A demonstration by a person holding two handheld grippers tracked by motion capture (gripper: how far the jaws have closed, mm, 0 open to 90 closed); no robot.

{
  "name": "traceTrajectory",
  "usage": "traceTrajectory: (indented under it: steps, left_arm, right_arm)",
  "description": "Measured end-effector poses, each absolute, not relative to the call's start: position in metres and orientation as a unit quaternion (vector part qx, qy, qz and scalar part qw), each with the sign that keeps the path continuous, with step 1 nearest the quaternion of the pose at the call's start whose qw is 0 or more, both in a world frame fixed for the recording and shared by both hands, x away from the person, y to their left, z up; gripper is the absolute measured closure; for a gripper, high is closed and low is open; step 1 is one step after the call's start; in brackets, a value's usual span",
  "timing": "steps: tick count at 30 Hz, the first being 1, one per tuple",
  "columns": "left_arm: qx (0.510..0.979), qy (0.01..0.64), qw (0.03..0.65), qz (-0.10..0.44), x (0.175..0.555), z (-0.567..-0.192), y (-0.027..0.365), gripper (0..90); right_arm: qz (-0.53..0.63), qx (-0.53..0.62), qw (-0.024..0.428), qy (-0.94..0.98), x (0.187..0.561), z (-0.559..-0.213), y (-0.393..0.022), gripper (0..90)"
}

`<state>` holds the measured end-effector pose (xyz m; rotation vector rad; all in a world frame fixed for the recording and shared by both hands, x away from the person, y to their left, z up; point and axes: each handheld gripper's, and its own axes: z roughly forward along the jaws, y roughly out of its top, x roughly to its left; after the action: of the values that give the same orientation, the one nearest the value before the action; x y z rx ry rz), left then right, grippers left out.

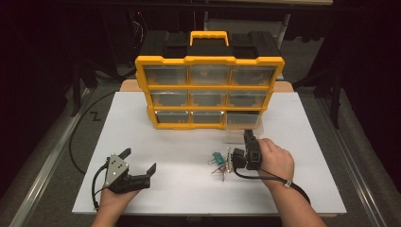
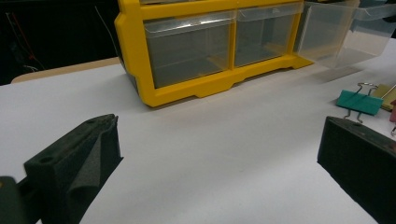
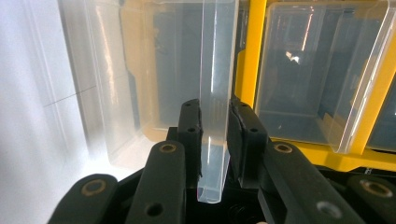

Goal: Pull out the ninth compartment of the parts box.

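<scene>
Right gripper (image 3: 215,135) is clamped on the front lip of the clear drawer (image 3: 140,93), bottom right slot of the yellow 9-drawer organizer (image 1: 208,90), drawer partly pulled out onto the white table (image 1: 179,189) and looks empty. Left gripper (image 1: 137,168) rests on the table with jaws wide apart, holding nothing. Step in hand looks like opening the drawer; next likely needs a straight pull or release, then picking the binder clips (image 1: 218,160) lying just beside the right gripper, other drawers look empty
</scene>
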<state>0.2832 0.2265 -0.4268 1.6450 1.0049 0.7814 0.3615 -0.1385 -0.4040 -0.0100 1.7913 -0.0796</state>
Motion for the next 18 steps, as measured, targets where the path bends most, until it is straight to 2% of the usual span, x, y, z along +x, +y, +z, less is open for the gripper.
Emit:
traceTrajectory:
  steps: [18]
  left_arm:
    - [0.683,0.416,0.505,0.323,0.2832,-0.4267,0.2270,0.2]
  right_arm:
    - [-0.035,-0.011,0.625,0.780,0.3605,-0.4057,-0.1406,77.2]
